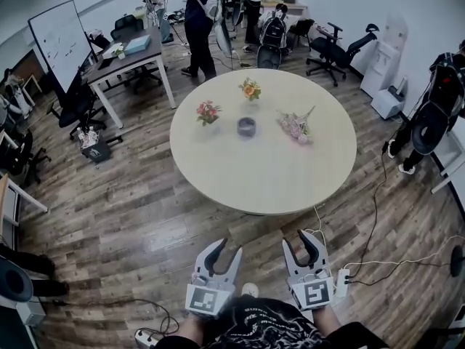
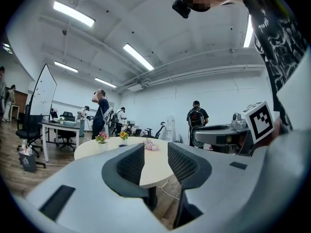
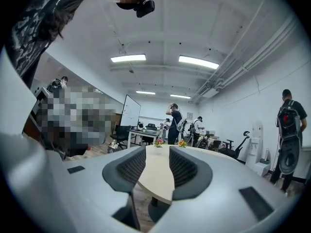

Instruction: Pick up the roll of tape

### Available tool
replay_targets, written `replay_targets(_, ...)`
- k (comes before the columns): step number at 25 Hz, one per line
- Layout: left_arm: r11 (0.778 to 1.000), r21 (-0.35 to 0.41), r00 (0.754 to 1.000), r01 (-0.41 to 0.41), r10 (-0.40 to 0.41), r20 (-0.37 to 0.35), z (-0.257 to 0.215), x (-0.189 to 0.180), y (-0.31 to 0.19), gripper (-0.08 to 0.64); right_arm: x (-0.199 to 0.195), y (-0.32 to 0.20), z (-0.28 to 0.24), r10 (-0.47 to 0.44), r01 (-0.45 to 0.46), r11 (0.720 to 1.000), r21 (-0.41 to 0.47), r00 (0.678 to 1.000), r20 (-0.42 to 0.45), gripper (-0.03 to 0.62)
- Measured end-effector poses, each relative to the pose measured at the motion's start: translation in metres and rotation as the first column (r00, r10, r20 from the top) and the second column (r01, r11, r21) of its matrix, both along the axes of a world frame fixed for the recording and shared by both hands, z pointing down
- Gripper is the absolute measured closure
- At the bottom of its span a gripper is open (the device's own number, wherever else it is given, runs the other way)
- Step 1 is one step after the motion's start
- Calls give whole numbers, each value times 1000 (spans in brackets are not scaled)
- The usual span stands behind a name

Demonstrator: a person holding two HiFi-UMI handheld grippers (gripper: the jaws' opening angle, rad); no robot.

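Note:
The roll of tape [image 1: 246,126], a small dark grey ring, lies flat near the middle of the round pale table [image 1: 269,180] in the head view. Both grippers are held low over the wooden floor, short of the table's near edge and well apart from the tape. My left gripper [image 1: 230,247] [image 2: 155,155] is open with nothing between its jaws. My right gripper [image 1: 294,238] [image 3: 157,161] is open too and holds nothing. Both gripper views look level across the table top [image 2: 92,147] [image 3: 154,178].
Three small flower bunches stand around the tape: pink [image 1: 208,112], orange [image 1: 250,89], pale [image 1: 296,126]. Cables [image 1: 378,253] and a power strip [image 1: 341,282] lie on the floor at right. A desk [image 1: 131,57], whiteboard [image 1: 62,42], office chairs and standing people [image 1: 197,20] fill the far side.

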State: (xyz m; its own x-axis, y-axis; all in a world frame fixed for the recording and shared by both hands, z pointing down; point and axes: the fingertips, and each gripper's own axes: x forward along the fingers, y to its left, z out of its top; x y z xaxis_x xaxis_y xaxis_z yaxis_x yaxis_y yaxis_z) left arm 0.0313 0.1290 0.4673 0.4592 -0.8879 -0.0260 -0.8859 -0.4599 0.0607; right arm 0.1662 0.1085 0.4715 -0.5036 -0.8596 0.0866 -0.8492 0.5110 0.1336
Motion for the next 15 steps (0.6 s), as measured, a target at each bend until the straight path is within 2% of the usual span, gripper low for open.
replay_targets(4,1000,-24,1000,-8,8,9,9,6,-7,397,4,-7,5,-10,10,1000,-21,1000,2,439)
replay_targets(9,999,-33,1000,-10,11,11,12,6,-21,399,7,-21,2,27,-27,1000,-13,1000,6,462)
replay_targets(12,999,-33,1000,-27,28,9,18,1,-40,399,3,-37,2,48,-51,998,32,995,85,488)
replay_targets(15,998,-45,999,-48,48,3,20,-4,-64,399,-6,-56,1,61,-65,996,54,996,66,479)
